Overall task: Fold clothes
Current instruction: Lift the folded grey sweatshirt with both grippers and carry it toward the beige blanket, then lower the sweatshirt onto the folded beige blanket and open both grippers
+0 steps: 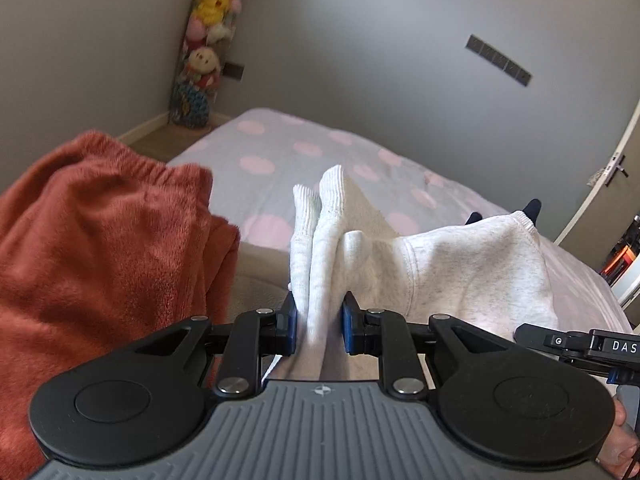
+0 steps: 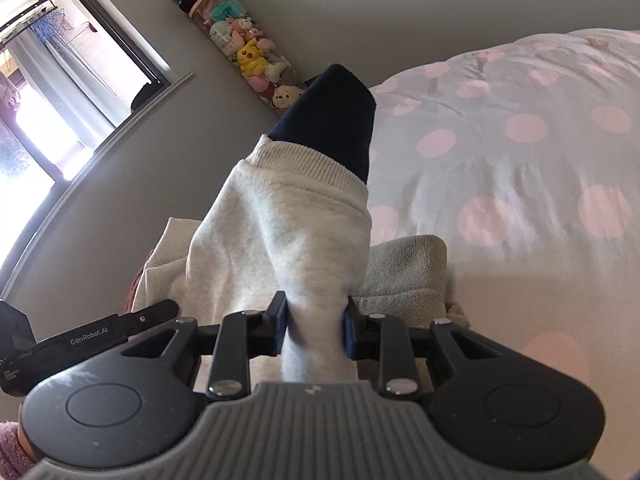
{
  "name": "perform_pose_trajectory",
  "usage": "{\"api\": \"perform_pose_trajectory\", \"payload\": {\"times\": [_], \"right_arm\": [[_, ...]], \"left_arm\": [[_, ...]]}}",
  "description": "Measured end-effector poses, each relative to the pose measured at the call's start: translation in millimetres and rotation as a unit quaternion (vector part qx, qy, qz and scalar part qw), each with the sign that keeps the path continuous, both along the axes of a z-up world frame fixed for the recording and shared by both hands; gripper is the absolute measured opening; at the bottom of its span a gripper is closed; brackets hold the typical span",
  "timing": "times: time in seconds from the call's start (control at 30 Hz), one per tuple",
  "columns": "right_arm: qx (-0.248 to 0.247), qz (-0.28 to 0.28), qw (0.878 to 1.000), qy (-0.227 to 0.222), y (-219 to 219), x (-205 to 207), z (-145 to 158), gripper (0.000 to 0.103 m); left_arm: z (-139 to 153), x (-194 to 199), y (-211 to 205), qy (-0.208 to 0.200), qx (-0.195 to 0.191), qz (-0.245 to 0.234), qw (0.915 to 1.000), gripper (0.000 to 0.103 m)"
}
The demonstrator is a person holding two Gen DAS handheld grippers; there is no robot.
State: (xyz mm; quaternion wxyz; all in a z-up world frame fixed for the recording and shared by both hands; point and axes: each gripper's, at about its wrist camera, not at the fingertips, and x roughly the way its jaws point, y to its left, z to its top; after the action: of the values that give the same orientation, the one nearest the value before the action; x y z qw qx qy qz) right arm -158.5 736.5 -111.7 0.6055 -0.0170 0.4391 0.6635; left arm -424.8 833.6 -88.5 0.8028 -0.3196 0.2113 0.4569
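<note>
The sweatshirt (image 1: 472,264), pale grey fleece with ribbed edges, hangs bunched above the bed (image 1: 260,148). The left gripper (image 1: 319,322) pinches its ribbed folds; the right gripper (image 2: 315,326) pinches a thick wad near a rib-edged opening. Only the right view shows the navy lining (image 2: 332,116) well, and a window (image 2: 44,80). Only the left shows the rust blanket (image 1: 100,240) crowding that side. The dotted cover lies open beyond.

Ahead, the dotted bed (image 1: 256,148) lies bare and passable. A rust fleece heap (image 1: 104,232) blocks the left side; the grey sweatshirt (image 1: 472,268) fills the right, perhaps hiding more behind.
</note>
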Motion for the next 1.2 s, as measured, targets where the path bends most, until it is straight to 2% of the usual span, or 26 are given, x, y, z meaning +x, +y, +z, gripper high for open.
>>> {"api": "perform_pose_trajectory", "payload": {"times": [0.13,0.37,0.5,0.63,0.7,0.77,0.93,1.13,1.2], "right_arm": [[-0.018,-0.006,1.0,-0.008,27.2,2.3,-23.1,0.03],[-0.041,-0.004,0.999,-0.011,52.5,6.3,-55.4,0.032],[-0.057,-0.01,0.998,-0.005,58.4,8.8,-70.3,0.038],[-0.055,-0.017,0.998,-0.001,52.7,10.6,-61.1,0.045],[-0.05,-0.019,0.999,0.001,43.4,14.2,-52.6,0.05],[-0.036,-0.018,0.999,-0.01,29.2,16.3,-42.1,0.05],[0.0,0.004,1.0,-0.025,-20.2,10.9,-20.4,0.051],[0.008,0.003,1.0,-0.022,-78.3,-5.1,-21.7,0.052],[0.007,0.002,1.0,-0.02,-92.9,-14.0,-26.9,0.052]], "left_arm": [[-23.9,1.5,23.0,0.018,-0.032,0.005,0.9993,0.019],[-52.8,-6.4,36.9,0.015,-0.063,0.012,0.9978,0.022],[-51.7,-3.4,33.2,0.031,-0.059,0.011,0.9977,0.023],[-37.6,-4.1,24.6,0.04,-0.052,0.014,0.9978,0.03],[-24.6,-10.5,14.8,0.037,-0.04,0.015,0.9984,0.033],[-11.4,-21.4,1.8,0.031,-0.024,0.016,0.9991,0.043],[10.9,-53.6,-34.9,0.004,-0.014,0.013,0.9998,0.051],[5.2,-77.5,-90.8,-0.026,0.009,0.019,0.9994,0.052],[-1.6,-76.2,-102.9,-0.011,0.021,0.016,0.9996,0.052]]}}
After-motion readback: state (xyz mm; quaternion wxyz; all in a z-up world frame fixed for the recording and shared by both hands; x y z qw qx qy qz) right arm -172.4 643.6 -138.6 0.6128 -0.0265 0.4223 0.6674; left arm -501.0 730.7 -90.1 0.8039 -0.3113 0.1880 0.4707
